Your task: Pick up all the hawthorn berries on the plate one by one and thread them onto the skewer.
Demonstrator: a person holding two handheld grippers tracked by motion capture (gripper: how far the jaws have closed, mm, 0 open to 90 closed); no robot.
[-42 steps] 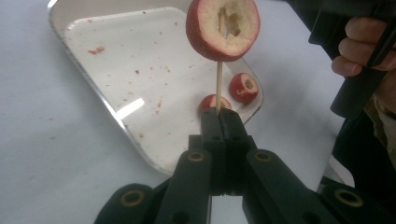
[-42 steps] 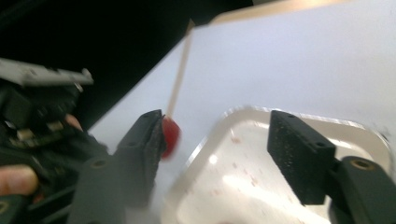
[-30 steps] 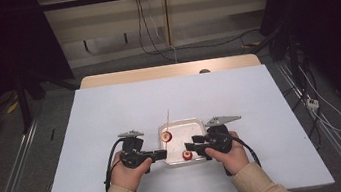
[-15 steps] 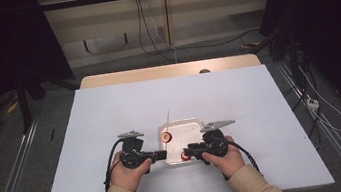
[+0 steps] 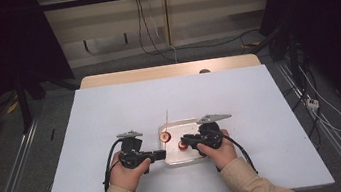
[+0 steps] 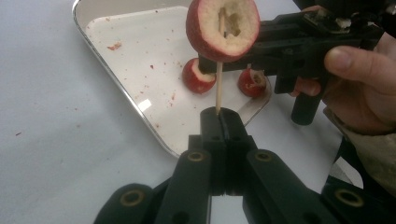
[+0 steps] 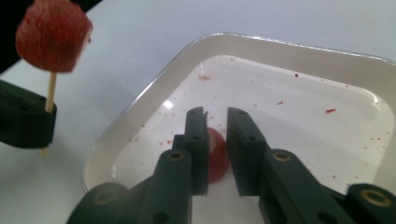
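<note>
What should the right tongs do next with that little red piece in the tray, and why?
Probably finish closing and lift it. The right tongs have just been closing around the red piece in the tray, with gaps still showing. The left tongs hold a skewer carrying one slice.

A thin wooden skewer (image 6: 218,86) stands nearly upright, its lower end clamped and its tip rising above the tray (image 5: 190,122) in the high view. A round radish slice (image 6: 223,29) is threaded on it, red-skinned with a pale, ragged, hollowed face turned toward the left gripper view; from the other side it shows as a red lump (image 7: 53,35).

Two more radish pieces lie in the white, silver-rimmed tray, which is speckled with red crumbs. One, red with a white cut band (image 6: 198,76), sits near the middle. The other (image 7: 217,154), red and rounded, lies near the tray's near edge, between black jaws.
</note>
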